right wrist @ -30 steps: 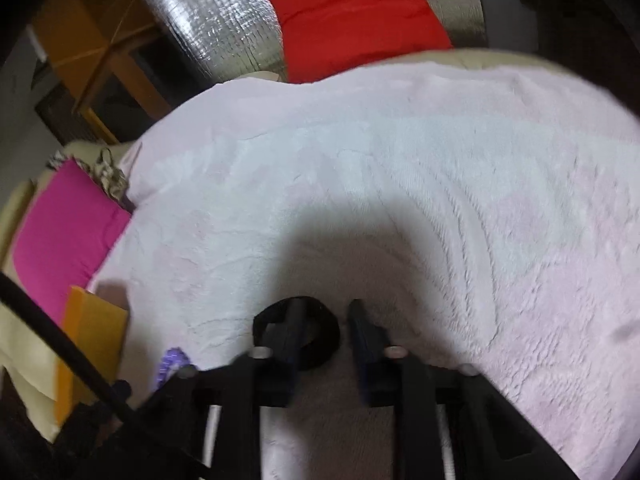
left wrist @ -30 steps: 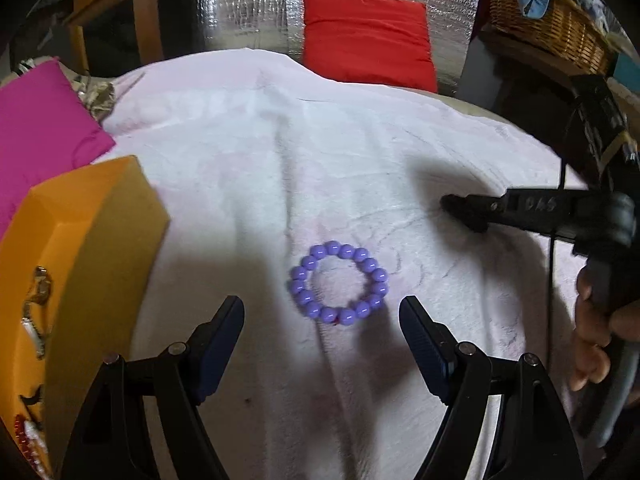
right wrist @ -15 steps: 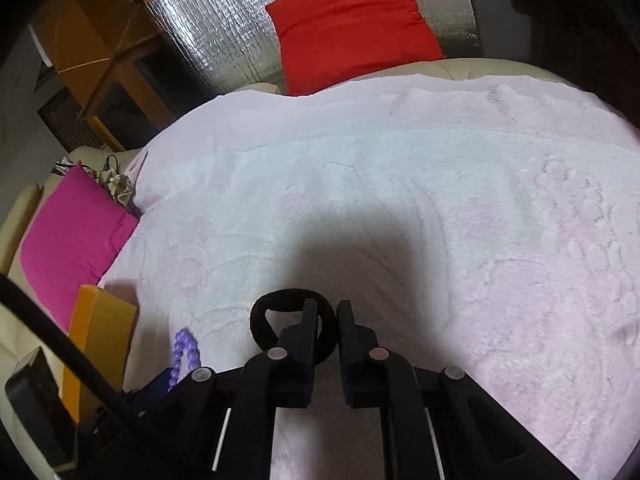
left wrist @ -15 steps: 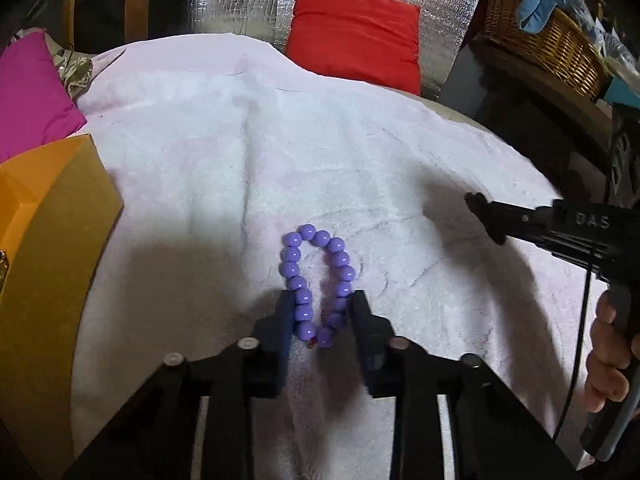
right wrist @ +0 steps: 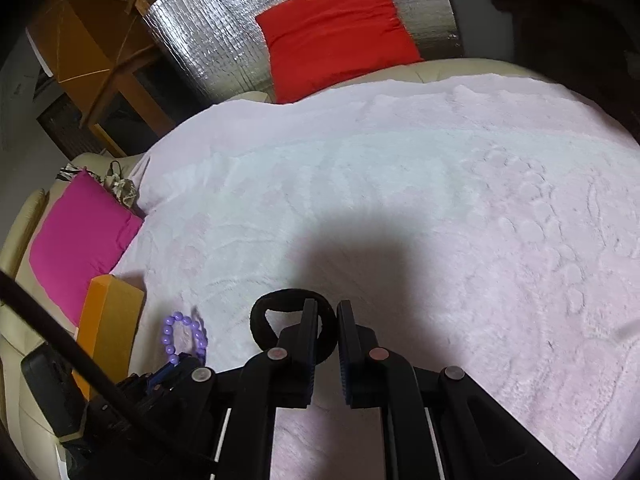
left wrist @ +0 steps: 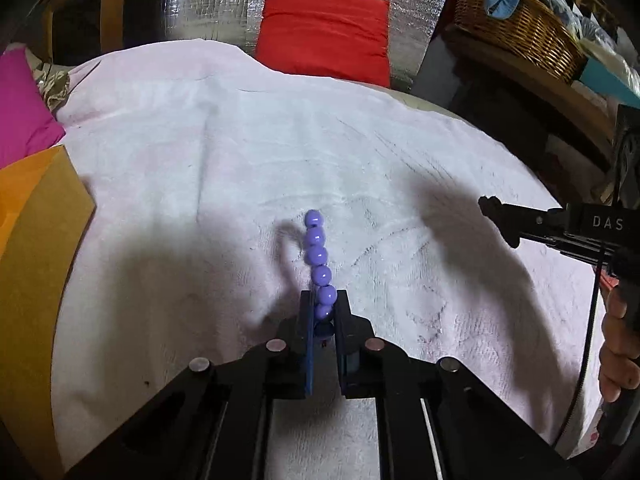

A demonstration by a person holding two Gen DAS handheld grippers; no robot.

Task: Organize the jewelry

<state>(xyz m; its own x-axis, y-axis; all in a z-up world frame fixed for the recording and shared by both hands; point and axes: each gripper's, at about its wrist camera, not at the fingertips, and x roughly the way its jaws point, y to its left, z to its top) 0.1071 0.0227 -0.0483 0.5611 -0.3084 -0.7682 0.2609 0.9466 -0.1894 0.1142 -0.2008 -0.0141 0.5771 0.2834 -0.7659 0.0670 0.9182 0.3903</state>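
Pink blanket (left wrist: pixel 248 160) over bed. Orange box (left wrist: pixel 36 240) at 9 o'clock. Left gripper (left wrist: pixel 323 312) pinches purple bracelet (left wrist: pixel 318 256), lifted edge-on, centre. Right gripper (right wrist: pixel 328 320) pinches black band (right wrist: pixel 280 304). Beads look light, slick, elastic: grip across the strand.

Pale pink blanket (left wrist: pixel 280 152), silver foil panel (left wrist: pixel 224 4), perhaps a wooden table (right wrist: pixel 96 52).

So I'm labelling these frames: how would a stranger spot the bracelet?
Look at the pale pink blanket, near the orange box. The left gripper pinches a ring of round purple beads, the bracelet; the right gripper's band is plain black.
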